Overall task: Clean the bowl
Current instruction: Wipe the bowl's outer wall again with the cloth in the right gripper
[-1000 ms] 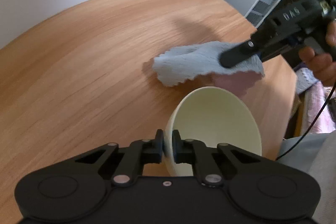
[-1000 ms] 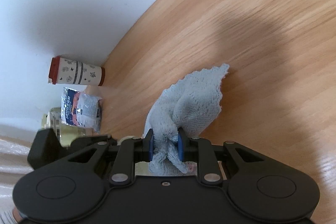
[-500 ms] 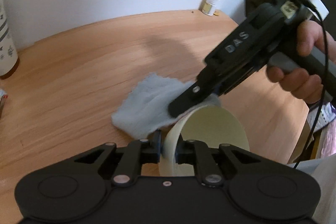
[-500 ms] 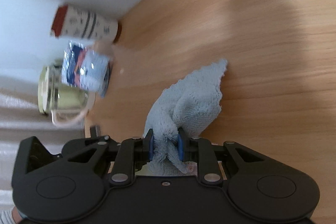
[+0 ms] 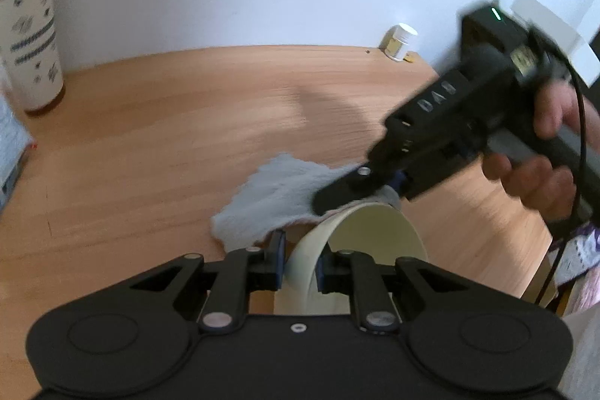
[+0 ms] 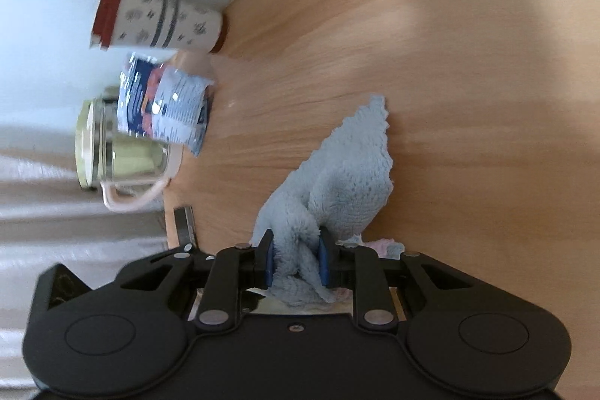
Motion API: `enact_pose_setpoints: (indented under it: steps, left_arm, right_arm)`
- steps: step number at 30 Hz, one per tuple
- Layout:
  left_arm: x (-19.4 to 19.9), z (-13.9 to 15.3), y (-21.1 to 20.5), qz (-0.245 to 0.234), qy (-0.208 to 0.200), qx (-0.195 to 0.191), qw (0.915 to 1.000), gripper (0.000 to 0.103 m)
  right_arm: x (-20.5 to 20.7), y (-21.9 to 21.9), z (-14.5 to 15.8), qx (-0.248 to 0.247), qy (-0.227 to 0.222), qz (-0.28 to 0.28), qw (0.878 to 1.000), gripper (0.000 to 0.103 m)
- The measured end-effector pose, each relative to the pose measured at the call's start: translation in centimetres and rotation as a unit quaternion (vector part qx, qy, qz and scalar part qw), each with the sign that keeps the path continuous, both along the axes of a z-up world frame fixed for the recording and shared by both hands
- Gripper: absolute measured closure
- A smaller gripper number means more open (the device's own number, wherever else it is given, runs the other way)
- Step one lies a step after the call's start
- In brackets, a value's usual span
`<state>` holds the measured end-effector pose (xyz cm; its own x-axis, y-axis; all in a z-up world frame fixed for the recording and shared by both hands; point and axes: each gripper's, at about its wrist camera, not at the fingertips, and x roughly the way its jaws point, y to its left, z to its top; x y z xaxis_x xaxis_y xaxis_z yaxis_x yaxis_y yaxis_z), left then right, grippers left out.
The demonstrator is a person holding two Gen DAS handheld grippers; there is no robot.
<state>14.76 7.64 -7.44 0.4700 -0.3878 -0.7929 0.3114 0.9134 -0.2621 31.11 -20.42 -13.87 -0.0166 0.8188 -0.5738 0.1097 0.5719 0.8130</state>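
1. The cream bowl (image 5: 375,235) is held tipped on its side above the wooden worktop (image 5: 150,122), toward the near edge; its rim is pinched between the jaws of the left gripper (image 5: 299,265), which are set narrow on the bowl wall.
2. A pale blue cloth (image 6: 337,175) is bunched and clamped between the jaws of the right gripper (image 6: 295,263); in the left wrist view the same cloth (image 5: 273,197) is seen draped at the far rim of the bowl, with the right gripper (image 5: 337,194) laid over it and a hand (image 5: 543,175) on the grip.
3. The step in hand is judged to be wiping: the cloth is brought to the bowl's rim. Whether the inside has been wiped cannot be told; no dirt is made out on the visible inner wall.
4. For the next move, the cloth would need to be pressed against the bowl surface and swept round while the rim is kept firmly pinched, since the bowl is carried by one thin edge and could twist.
5. Against the frame one second ago, the right gripper and cloth are closer to the bowl, now at its rim rather than beyond it over the worktop.
6. The left view is swung left as well: a patterned cup with a red lid (image 5: 30,25) is now seen at the far left edge.
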Motion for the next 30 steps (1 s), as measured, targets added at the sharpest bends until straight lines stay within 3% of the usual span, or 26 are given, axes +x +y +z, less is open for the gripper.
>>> enact_pose_setpoints:
  steps: [8, 16, 21, 24, 30]
  left_arm:
    - [-0.2, -0.3, 1.2, 0.038, 0.015, -0.028, 0.9988, 0.087]
    - [0.2, -0.7, 0.8, 0.054, 0.019, -0.054, 0.9969, 0.087]
    - [-0.5, -0.2, 0.2, 0.016, 0.013, -0.048, 0.9986, 0.087]
    - [-0.9, 0.1, -0.7, -0.008, 0.008, -0.039, 0.9992, 0.087]
    - [-1.3, -0.2, -0.1, 0.002, 0.016, -0.046, 0.9988, 0.087]
  right_arm:
    - [-3.8, -4.9, -3.0, 0.014, 0.065, -0.099, 0.993, 0.078]
    - [-5.6, -6.1, -4.2, 0.035, 0.106, -0.133, 0.985, 0.079]
    - [-4.1, -5.1, -3.0, 0.044, 0.085, -0.127, 0.987, 0.079]
    - [-2.7, -3.4, -1.8, 0.036, 0.062, -0.094, 0.993, 0.078]
    - [-1.4, 0.2, 0.0, -0.009, 0.02, -0.021, 1.0, 0.079]
